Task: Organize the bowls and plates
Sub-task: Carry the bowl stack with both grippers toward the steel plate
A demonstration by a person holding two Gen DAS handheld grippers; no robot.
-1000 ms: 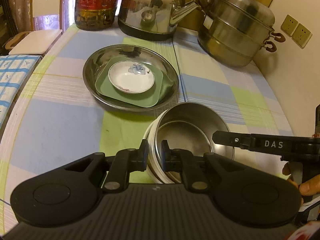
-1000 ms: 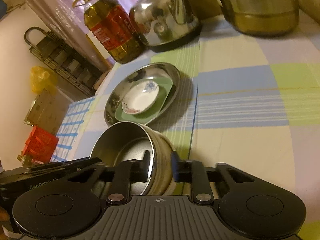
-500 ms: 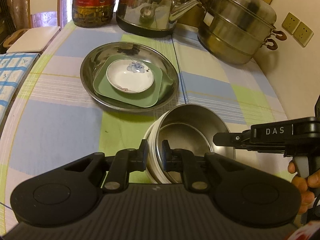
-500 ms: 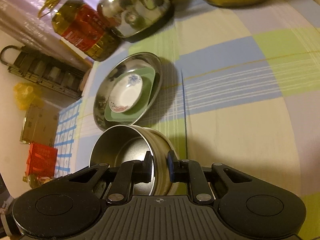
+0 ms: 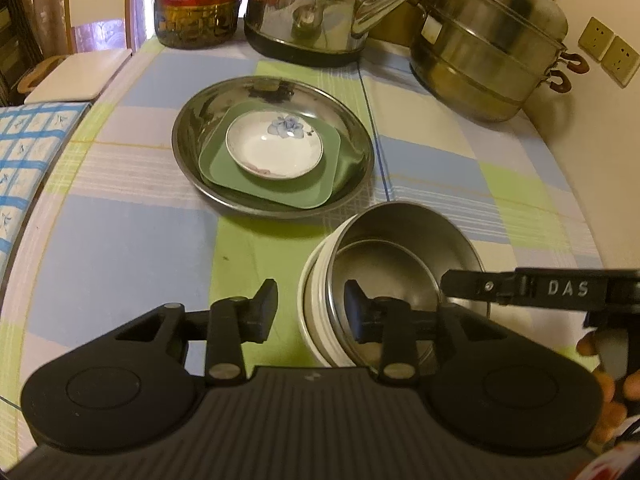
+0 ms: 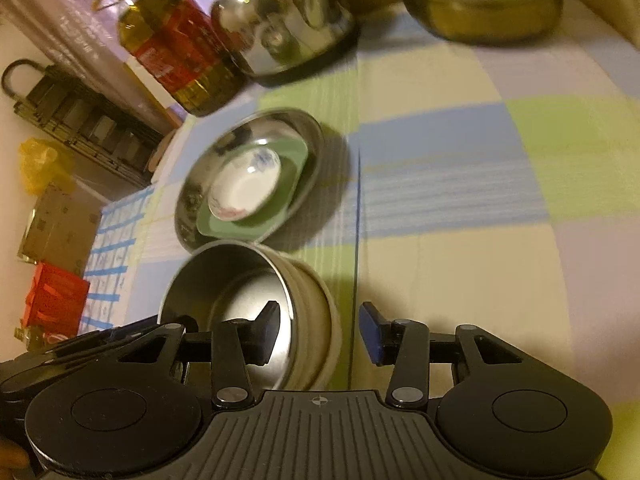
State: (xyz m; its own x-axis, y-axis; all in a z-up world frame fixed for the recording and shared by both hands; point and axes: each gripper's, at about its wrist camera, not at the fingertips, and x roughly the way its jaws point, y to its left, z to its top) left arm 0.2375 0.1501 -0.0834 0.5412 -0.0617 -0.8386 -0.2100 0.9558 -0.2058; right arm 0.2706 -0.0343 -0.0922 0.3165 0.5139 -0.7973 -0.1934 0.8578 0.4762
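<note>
Steel bowl (image 5: 404,252) released, left gripper (image 5: 310,306) and right gripper (image 6: 320,330) jaws opening

The surface (image 5: 120,248) wears a checked cloth of pale blue, lime green, cream and lilac with thin white stripes. At frame centre, a silver steel dish (image 5: 188,136) carries a sage-green square plate (image 5: 224,176) and a white saucer (image 5: 276,152) with a blue flower. Lower right, a silver bowl (image 5: 404,232) sits in a cream-white bowl (image 5: 310,280). Upper left, an amber oil bottle (image 5: 196,20) has a red label. Both claws are black.
</note>
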